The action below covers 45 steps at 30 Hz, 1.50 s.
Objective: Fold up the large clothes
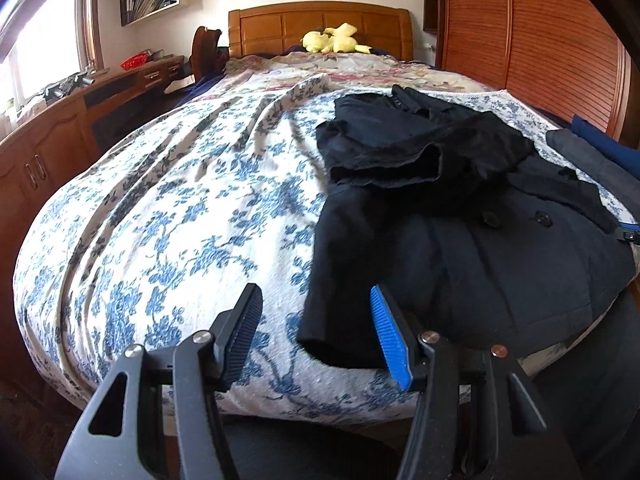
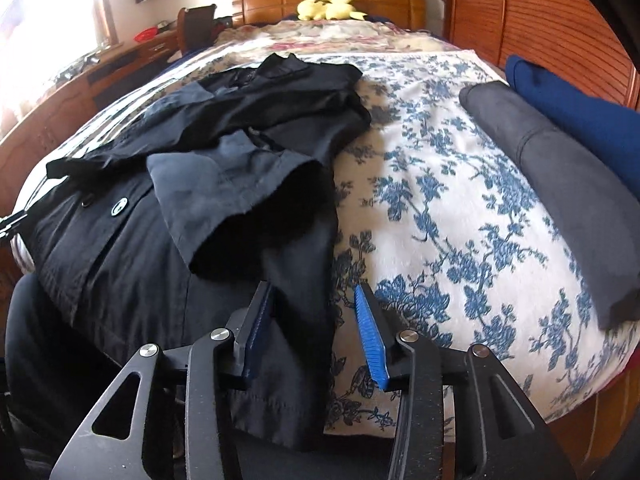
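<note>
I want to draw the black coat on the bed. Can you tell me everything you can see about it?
The black coat looks like thick, dark, matte cloth with round dark buttons down the front. It lies spread on the blue-flowered bedspread, collar toward the headboard, hem hanging over the near edge of the bed. Both sleeves are folded in across its front. The right gripper has open jaws over the hem's edge; whether they touch it is unclear.

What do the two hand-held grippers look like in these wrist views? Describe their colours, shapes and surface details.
The left gripper and the right gripper look alike: matte black angular linkage arms with triangular cut-outs, joined by round silver pivot bolts, one on the left gripper coppery. Each carries two flat, narrow fingers faced with ribbed blue pads, bright blue on the lit side, dark navy on the shaded one. No cables or markings show.
</note>
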Each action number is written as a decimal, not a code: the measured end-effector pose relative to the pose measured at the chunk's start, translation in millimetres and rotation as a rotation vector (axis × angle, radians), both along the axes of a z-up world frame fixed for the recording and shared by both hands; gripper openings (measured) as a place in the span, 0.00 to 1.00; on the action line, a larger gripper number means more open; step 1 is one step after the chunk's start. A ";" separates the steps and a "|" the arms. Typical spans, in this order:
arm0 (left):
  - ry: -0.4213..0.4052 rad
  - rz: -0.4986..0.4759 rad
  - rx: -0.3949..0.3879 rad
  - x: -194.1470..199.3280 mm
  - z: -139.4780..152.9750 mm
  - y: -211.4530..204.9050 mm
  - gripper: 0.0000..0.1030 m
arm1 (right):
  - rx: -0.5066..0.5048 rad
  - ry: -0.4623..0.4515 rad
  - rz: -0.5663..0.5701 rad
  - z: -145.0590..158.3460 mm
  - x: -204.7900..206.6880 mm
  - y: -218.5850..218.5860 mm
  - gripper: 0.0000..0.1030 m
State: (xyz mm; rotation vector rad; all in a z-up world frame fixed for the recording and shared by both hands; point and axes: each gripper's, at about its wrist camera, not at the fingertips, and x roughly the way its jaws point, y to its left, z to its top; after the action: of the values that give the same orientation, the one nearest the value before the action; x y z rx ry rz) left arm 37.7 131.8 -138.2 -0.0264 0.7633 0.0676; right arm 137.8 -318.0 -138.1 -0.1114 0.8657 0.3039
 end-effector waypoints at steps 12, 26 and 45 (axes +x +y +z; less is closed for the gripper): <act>0.022 0.000 -0.025 -0.6 -9.0 5.0 0.54 | 0.084 0.024 0.107 9.3 -11.8 22.0 0.42; 0.013 -0.046 -0.064 -2.0 -9.7 2.2 0.28 | 0.044 0.046 0.105 -5.5 -13.1 23.3 0.40; -0.339 -0.052 -0.074 -48.1 146.9 4.0 0.03 | 0.225 -0.243 0.132 116.7 -40.8 13.0 0.01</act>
State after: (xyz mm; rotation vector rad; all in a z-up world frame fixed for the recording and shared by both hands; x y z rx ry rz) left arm -10.4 135.8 8.7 -0.0863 0.4269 -0.0150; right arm 97.0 -305.0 -21.4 0.0044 0.5798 0.4982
